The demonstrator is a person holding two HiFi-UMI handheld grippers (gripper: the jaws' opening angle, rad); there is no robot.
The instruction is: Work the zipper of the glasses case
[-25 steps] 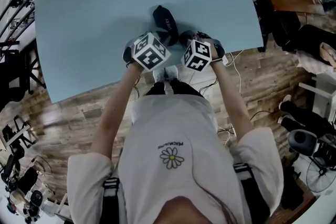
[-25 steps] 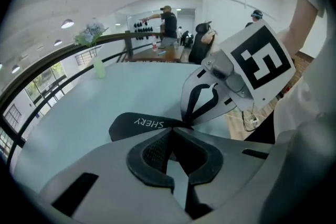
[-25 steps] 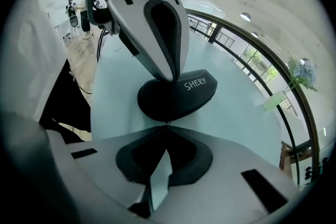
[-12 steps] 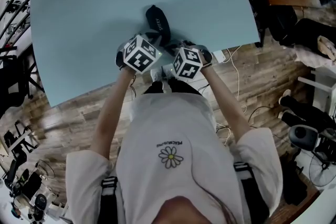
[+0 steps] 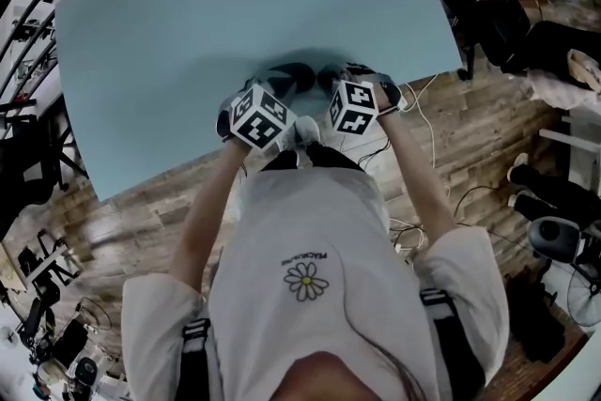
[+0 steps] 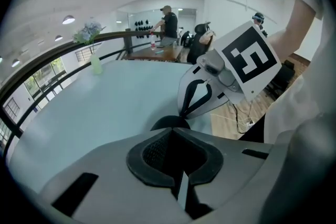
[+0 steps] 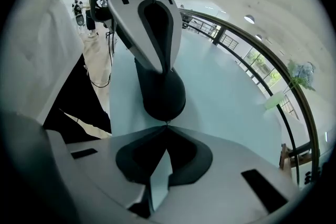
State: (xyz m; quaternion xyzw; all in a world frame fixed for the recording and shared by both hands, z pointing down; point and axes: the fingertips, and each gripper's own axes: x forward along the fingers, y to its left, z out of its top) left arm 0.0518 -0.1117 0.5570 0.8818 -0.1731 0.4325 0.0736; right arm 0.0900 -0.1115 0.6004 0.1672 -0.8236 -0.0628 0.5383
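The black glasses case (image 5: 293,73) lies crosswise near the front edge of the light blue table (image 5: 216,5), between my two grippers. My left gripper (image 5: 279,87) is shut on one end of the case (image 7: 163,94); in the right gripper view its grey fingers (image 7: 152,29) come down onto it. My right gripper (image 7: 167,124) is shut at the other end, its tips pinching the small zipper pull. In the left gripper view only a dark hump of the case (image 6: 170,122) shows past my closed left gripper (image 6: 172,129), with the right gripper (image 6: 185,112) just beyond it.
The table's front edge (image 5: 188,166) runs right under my hands, with wooden floor and cables (image 5: 423,122) below it. A vase of flowers (image 6: 94,63) stands at the far side by a dark railing. People work at a desk (image 6: 168,23) in the background.
The case pointed away from me before; it now lies crosswise and nearer the front edge. Both grippers have closed in on its two ends.
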